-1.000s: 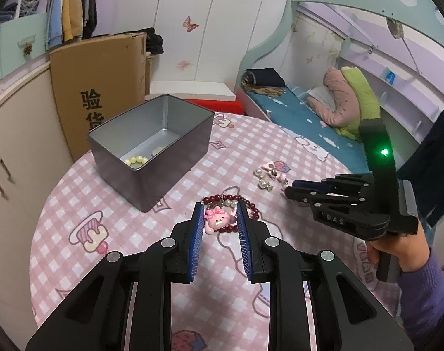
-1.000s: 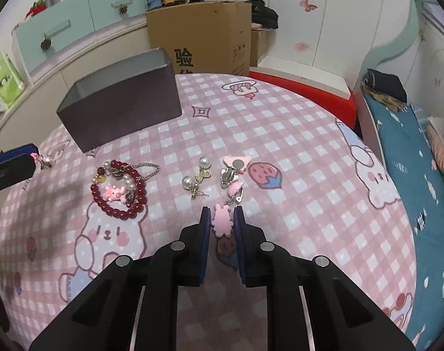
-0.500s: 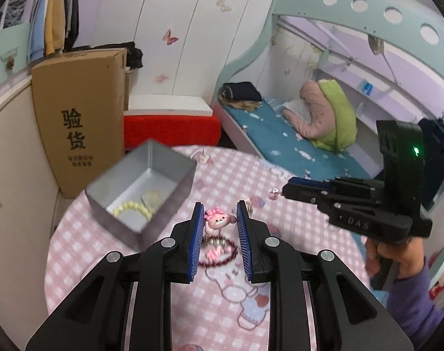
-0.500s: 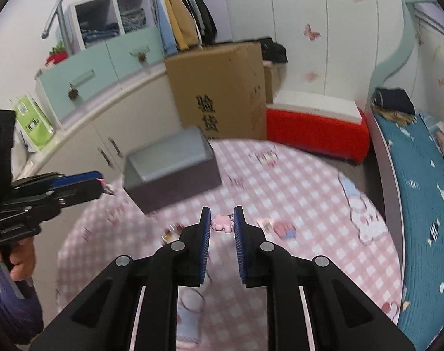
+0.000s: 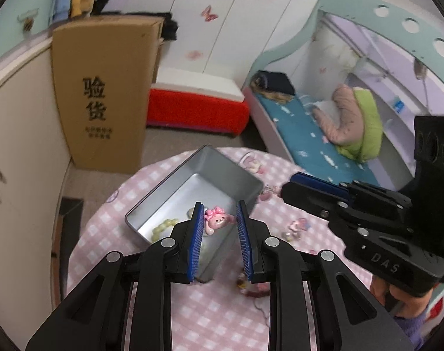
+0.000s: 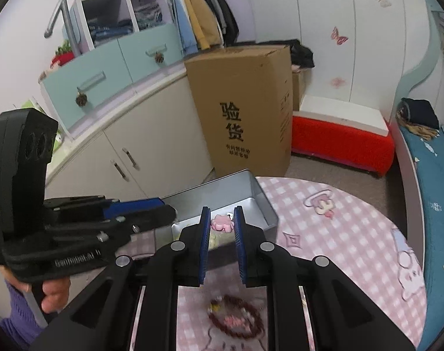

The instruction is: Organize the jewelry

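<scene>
Left wrist view: left hand-held gripper (image 5: 219, 219) clamps pink bear charm (image 5: 217, 220) above open metal tin (image 5: 222, 172) on worktop (image 5: 175, 316). Right hand-held gripper (image 6: 221, 220) pinches pink flower piece (image 6: 221, 223), also over tin. Step: carrying to tin. Next, likely: lower, release inside walls; red bead bracelet (image 6: 236, 318) left on worktop.

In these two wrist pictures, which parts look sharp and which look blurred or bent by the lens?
Left wrist view: the pink bear charm between the left gripper fingers is sharp, the pink checked tablecloth smeared, walls bowed. Right wrist view: the pink flower charm in the right gripper is sharp, the dark red bead bracelet blurred.
</scene>
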Action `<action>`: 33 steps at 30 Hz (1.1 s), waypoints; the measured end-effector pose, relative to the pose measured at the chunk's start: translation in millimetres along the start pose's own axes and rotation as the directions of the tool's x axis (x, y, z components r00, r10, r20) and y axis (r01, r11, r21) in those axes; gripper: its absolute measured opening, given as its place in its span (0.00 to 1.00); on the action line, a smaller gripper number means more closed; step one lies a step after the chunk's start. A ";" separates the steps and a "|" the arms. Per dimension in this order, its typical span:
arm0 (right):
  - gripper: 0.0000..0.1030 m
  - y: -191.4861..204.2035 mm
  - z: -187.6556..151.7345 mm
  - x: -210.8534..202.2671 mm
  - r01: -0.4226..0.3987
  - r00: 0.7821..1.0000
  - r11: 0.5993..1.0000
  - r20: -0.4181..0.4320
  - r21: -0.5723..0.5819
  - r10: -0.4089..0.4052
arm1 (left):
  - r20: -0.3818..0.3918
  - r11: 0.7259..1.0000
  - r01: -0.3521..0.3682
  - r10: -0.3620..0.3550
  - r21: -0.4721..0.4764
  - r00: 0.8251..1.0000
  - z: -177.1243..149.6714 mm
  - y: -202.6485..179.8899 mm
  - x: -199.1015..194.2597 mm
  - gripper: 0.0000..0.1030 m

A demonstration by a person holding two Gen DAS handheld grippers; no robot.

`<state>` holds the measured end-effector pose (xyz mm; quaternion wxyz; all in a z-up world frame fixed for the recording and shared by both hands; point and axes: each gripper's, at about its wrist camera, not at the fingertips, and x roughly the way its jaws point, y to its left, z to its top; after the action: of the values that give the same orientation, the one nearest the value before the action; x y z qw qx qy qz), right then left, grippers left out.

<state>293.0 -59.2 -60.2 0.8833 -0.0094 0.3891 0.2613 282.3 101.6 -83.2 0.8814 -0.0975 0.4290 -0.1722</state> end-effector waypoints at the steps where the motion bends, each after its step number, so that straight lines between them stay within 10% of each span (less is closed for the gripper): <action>1: 0.15 0.7 1.2 7.8 0.001 1.000 1.000 -0.011 0.001 -0.001 | -0.011 1.000 -0.008 0.008 -0.005 1.000 -1.8 2.0 6.1 0.23; 26: 0.16 -6.3 -0.4 80.9 0.018 0.986 1.000 -0.167 0.017 -0.015 | -0.082 0.998 -0.055 0.053 -0.026 0.995 -4.8 20.0 46.7 0.24; 33: 0.18 -9.8 -3.0 74.8 0.016 0.987 0.999 -0.162 0.037 -0.009 | -0.059 0.996 -0.070 0.067 -0.047 0.996 -5.7 18.0 38.8 0.42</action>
<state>337.6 -34.4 -115.9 0.8504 -0.0163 0.4644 0.2468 304.0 103.1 -120.5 0.8714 -0.0991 0.4614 -0.1340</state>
